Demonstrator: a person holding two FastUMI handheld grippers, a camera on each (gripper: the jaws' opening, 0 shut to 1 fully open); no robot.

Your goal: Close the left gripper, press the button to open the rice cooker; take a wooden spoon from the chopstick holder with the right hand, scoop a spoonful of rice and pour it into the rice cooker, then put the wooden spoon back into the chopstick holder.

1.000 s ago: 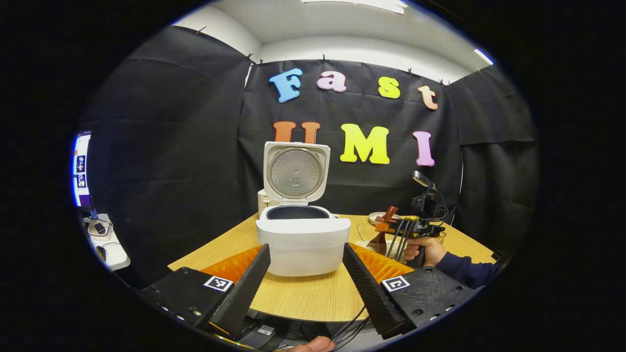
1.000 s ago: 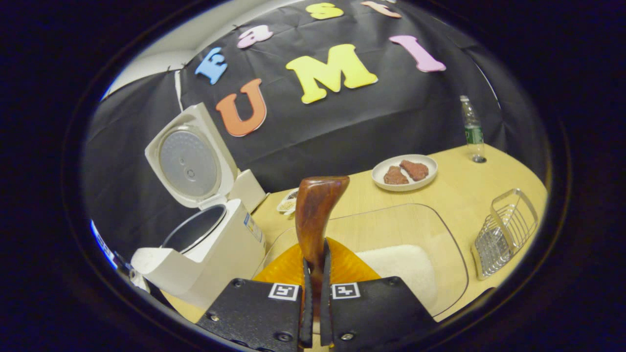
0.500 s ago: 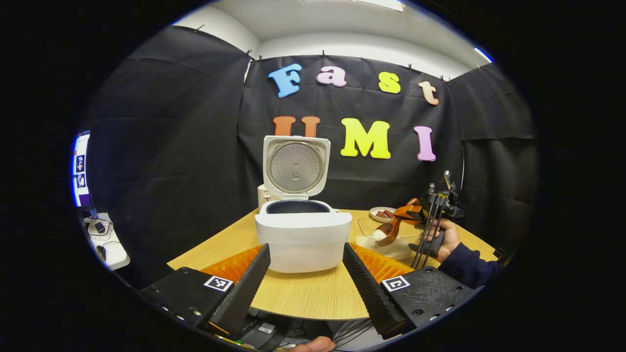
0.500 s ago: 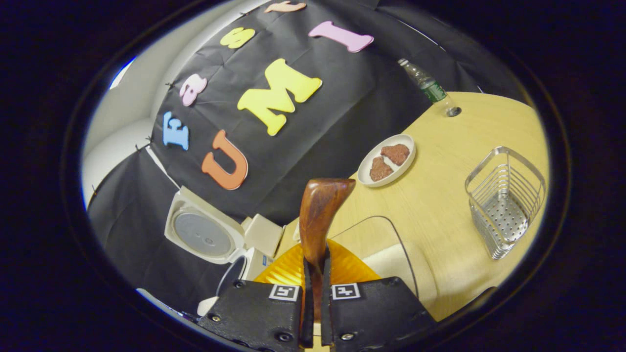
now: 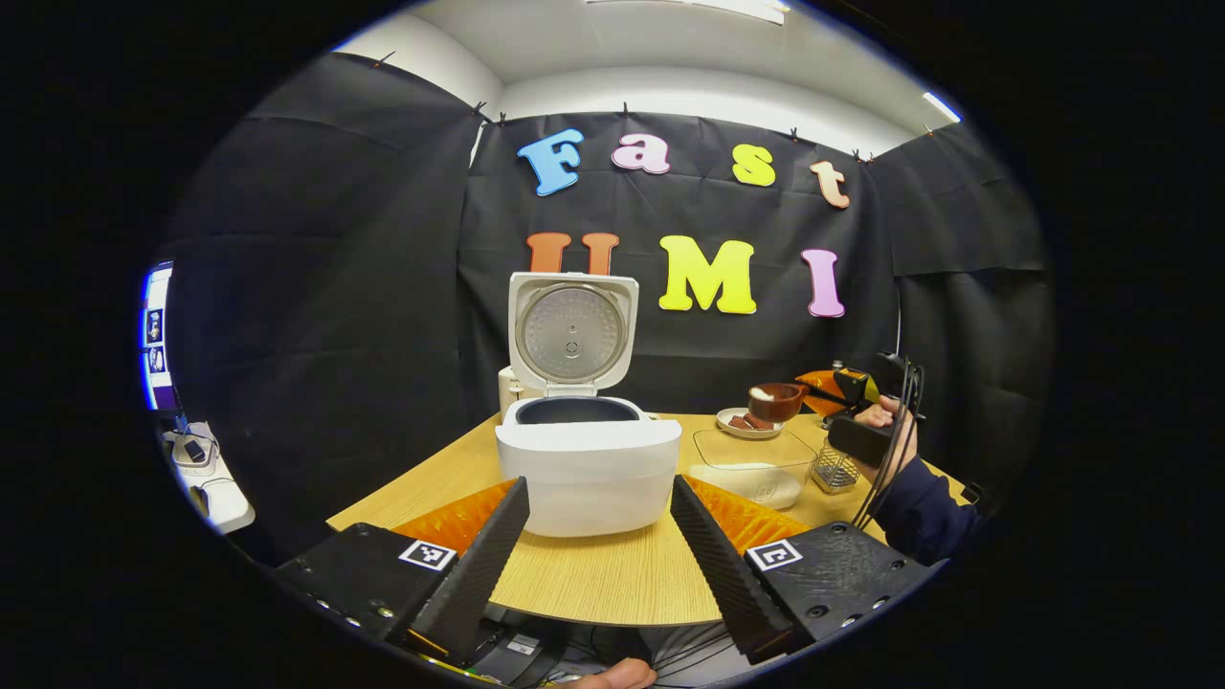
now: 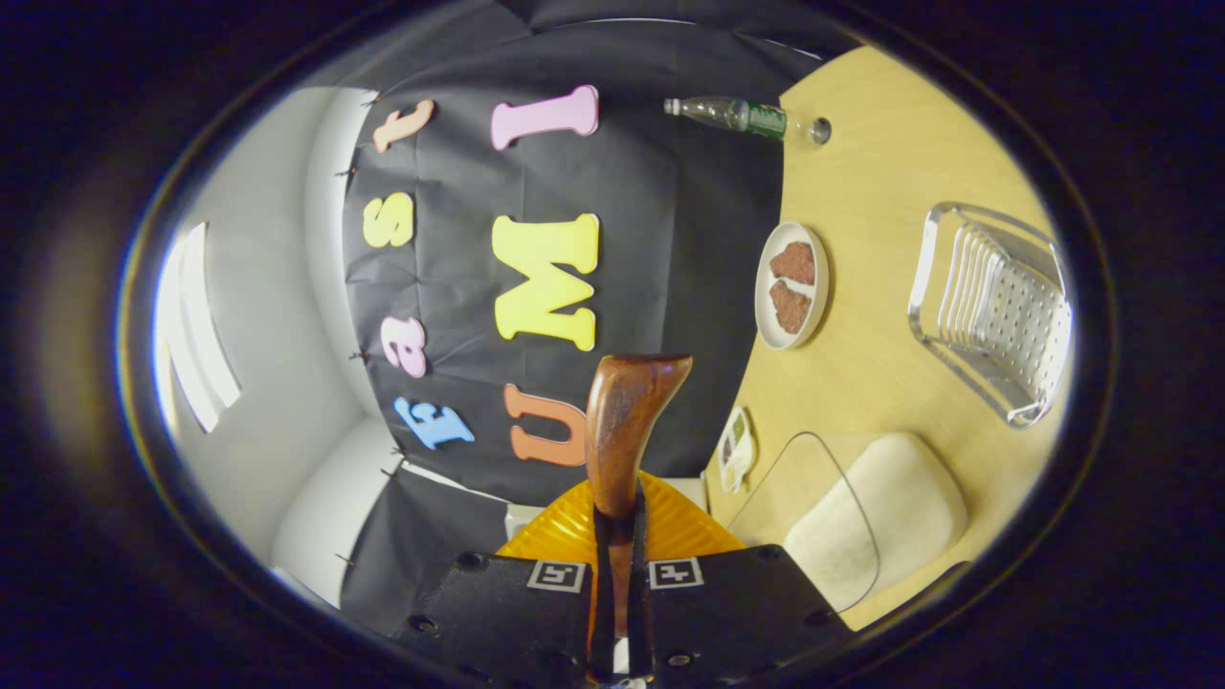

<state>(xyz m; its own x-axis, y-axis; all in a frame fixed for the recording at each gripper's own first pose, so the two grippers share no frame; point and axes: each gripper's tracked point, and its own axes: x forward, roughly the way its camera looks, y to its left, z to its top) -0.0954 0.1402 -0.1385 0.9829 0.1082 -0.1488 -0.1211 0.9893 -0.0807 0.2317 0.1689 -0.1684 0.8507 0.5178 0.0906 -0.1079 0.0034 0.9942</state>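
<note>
My right gripper [image 6: 614, 612] is pinching the dark brown wooden spoon [image 6: 624, 426] by its handle, both fingers pressed hard against it, and the handle end juts up toward twelve o'clock in the right gripper view. From the left gripper view I can see the spoon's bowl [image 5: 773, 400] carried level with a white heap of rice in it, up above the clear plastic rice container [image 5: 752, 465]. I judge that level carry is deliberate: tip it and the grains spill before I reach the pot.

The white rice cooker [image 5: 586, 471] sits dead centre on the light wooden table [image 5: 612, 579], its lid standing open at twelve o'clock, dark inner pot exposed and ready. My left gripper [image 5: 598, 545] is spread wide, holding nothing, parked low at six o'clock, fingers framing the cooker and clear of the pour path.

The wire chopstick holder [image 6: 995, 311] waits at three o'clock in the right gripper view, apart from the white plate of brown meat [image 6: 790, 285]; that is where the spoon goes back.

Trouble spots: in the right gripper view the spoon's bowl is hidden behind my own fingers, so I cannot check the load from there. The cooker is cut off there too. How much rice lies in the pot, I cannot tell.
</note>
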